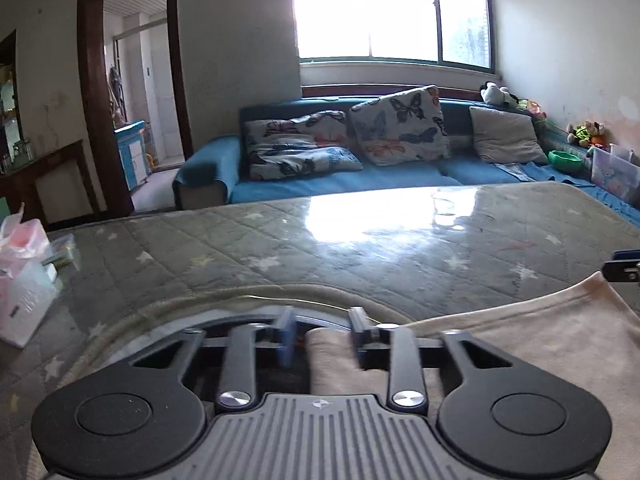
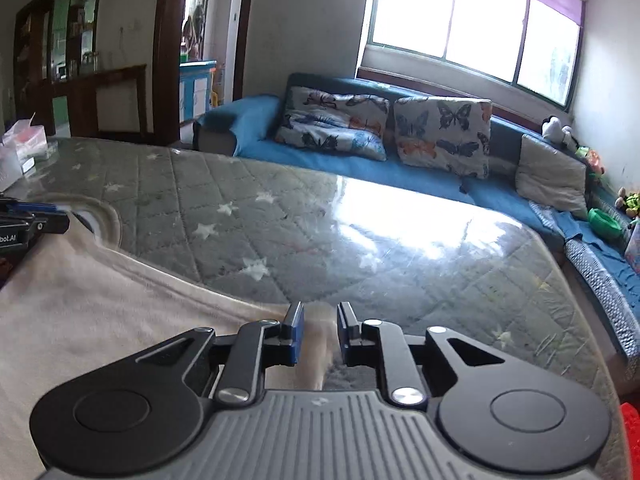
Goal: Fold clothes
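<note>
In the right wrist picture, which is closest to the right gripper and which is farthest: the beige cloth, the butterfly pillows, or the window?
From the right gripper:
1. Beige cloth, lying between its jaws and spreading left.
2. Butterfly pillows, on the blue sofa beyond the quilted table.
3. Window, on the wall behind the sofa.

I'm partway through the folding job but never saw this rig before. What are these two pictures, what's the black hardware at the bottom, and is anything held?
Each picture comes from a camera on a handheld gripper, looking along its two fingers. One shows the left gripper, the other the right gripper. A beige garment lies on the star-patterned quilted table. An edge of the garment sits between each pair of fingers, but both stand apart with gaps showing, so nothing looks clamped.
</note>
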A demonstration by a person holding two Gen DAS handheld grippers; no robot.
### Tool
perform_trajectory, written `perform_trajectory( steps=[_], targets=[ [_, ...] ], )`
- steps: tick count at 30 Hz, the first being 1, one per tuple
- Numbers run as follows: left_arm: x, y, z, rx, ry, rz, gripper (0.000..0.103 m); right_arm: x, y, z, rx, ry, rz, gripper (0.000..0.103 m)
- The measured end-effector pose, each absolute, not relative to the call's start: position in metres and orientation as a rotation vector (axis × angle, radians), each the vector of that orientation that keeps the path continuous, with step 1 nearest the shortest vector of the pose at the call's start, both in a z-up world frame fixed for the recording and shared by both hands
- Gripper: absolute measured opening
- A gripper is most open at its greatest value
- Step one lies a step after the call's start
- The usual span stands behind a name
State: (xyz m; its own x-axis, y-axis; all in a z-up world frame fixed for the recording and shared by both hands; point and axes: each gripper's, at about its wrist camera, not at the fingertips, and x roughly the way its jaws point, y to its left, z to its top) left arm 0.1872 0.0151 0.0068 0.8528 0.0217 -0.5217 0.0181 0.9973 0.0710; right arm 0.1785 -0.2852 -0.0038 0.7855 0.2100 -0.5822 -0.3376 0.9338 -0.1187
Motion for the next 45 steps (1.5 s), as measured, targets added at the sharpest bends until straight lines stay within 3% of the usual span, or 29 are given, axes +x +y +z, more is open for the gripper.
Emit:
perform_trajectory(
  steps=[4, 7, 14, 20, 23, 24, 28, 31, 33, 45],
  targets=[
    [0.175, 0.011, 0.015, 0.061, 0.557, -0.052, 0.040, 0.171, -0.285, 0.004, -0.203, 0.616, 0.364, 0.024],
    [0.161, -0.005, 0.014, 0.076, 0.580, -0.141, 0.040, 0.164, -0.277, 0.002, -0.189, 0.658, 0.444, 0.035],
    [0.119, -0.028, -0.004, 0.113, 0.646, -0.256, 0.040, 0.129, -0.267, -0.006, -0.207, 0.715, 0.552, 0.043],
    [0.077, -0.036, -0.005, 0.188, 0.607, -0.276, 0.058, 0.084, -0.261, -0.010, -0.272, 0.723, 0.616, 0.055],
    [0.059, -0.039, -0.004, 0.214, 0.588, -0.284, 0.073, 0.062, -0.259, -0.011, -0.291, 0.722, 0.642, 0.061],
    [0.053, -0.041, -0.003, 0.223, 0.581, -0.287, 0.076, 0.054, -0.259, -0.011, -0.296, 0.720, 0.652, 0.067],
    [0.027, -0.048, -0.010, 0.262, 0.573, -0.298, 0.092, 0.024, -0.257, -0.013, -0.316, 0.703, 0.680, 0.073],
    [0.012, -0.051, -0.013, 0.282, 0.566, -0.290, 0.098, 0.008, -0.258, -0.013, -0.318, 0.695, 0.687, 0.086],
    [0.004, -0.051, -0.011, 0.288, 0.550, -0.275, 0.103, -0.001, -0.259, -0.014, -0.326, 0.686, 0.692, 0.087],
    [-0.023, -0.034, -0.016, 0.272, 0.586, -0.241, 0.103, -0.048, -0.284, -0.016, -0.311, 0.655, 0.632, 0.092]
  ],
)
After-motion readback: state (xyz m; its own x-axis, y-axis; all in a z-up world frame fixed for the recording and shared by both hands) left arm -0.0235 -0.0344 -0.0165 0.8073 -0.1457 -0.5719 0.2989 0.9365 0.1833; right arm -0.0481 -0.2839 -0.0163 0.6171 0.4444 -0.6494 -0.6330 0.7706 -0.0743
